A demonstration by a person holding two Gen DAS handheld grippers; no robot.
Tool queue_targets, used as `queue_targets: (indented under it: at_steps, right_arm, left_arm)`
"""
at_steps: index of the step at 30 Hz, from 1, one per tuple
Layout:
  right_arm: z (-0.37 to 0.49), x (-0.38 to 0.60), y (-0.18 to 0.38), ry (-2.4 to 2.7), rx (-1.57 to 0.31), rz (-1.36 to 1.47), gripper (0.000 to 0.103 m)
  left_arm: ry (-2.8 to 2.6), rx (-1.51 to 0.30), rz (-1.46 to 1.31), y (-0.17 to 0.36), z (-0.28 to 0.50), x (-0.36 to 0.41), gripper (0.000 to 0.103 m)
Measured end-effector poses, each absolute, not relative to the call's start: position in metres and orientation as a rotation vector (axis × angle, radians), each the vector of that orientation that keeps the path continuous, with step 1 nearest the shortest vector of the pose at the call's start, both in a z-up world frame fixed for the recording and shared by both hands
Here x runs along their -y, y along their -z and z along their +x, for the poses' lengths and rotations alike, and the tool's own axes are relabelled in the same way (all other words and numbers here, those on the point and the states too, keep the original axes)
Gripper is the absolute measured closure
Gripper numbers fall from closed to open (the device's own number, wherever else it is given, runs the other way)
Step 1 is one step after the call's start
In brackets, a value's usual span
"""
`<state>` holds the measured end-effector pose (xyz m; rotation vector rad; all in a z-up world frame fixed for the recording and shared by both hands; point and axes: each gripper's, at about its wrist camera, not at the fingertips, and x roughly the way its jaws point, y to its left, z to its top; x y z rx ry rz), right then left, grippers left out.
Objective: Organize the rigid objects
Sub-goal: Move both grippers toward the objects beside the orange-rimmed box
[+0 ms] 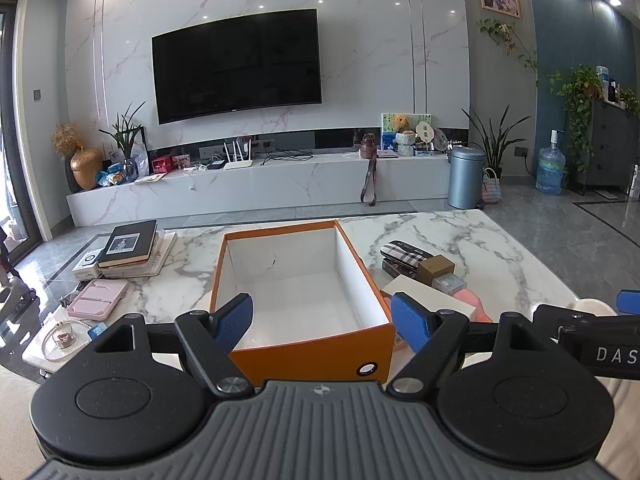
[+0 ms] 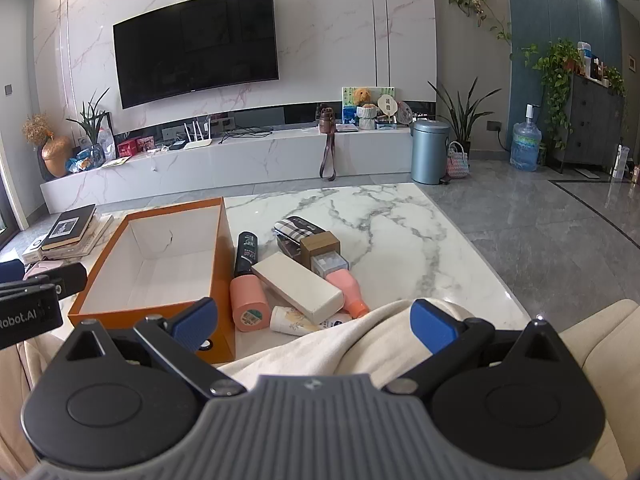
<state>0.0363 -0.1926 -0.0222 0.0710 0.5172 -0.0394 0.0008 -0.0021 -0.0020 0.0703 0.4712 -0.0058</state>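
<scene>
Left wrist view: the left gripper [image 1: 322, 322], jaws spread wide and holding nothing, hovers over the near end of the orange box [image 1: 224, 292], which stands open and empty on the marble surface [image 1: 460, 232]. A stack of books [image 1: 128, 250] lies to the box's left; a plaid case [image 1: 404, 252] and a white box [image 1: 420, 292] lie to its right.

Right wrist view: the right gripper [image 2: 316, 322], jaws likewise wide and empty, hangs above a cream cloth [image 2: 320, 356]. Just right of the orange box lie a black bottle [image 2: 246, 252], a pink canister [image 2: 249, 304], the white box, a brown box [image 2: 320, 246] and a pink bottle [image 2: 346, 290], clustered and touching.
</scene>
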Motion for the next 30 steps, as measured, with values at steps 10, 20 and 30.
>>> queue_targets:
  at_steps: [10, 20, 30]
  right_arm:
    - [0.037, 0.193, 0.026, 0.039, -0.523, 0.069, 0.001]
    - [0.072, 0.198, 0.043, 0.011, -0.577, 0.036, 0.002]
    - [0.159, 0.195, 0.055, -0.133, -0.696, -0.027, 0.034]
  left_arm:
    - [0.020, -0.483, 0.066, 0.012, -0.003, 0.007, 0.012]
    - [0.126, -0.602, 0.051, 0.037, 0.031, -0.003, 0.034]
    - [0.317, -0.745, 0.096, 0.046, 0.106, 0.010, 0.057]
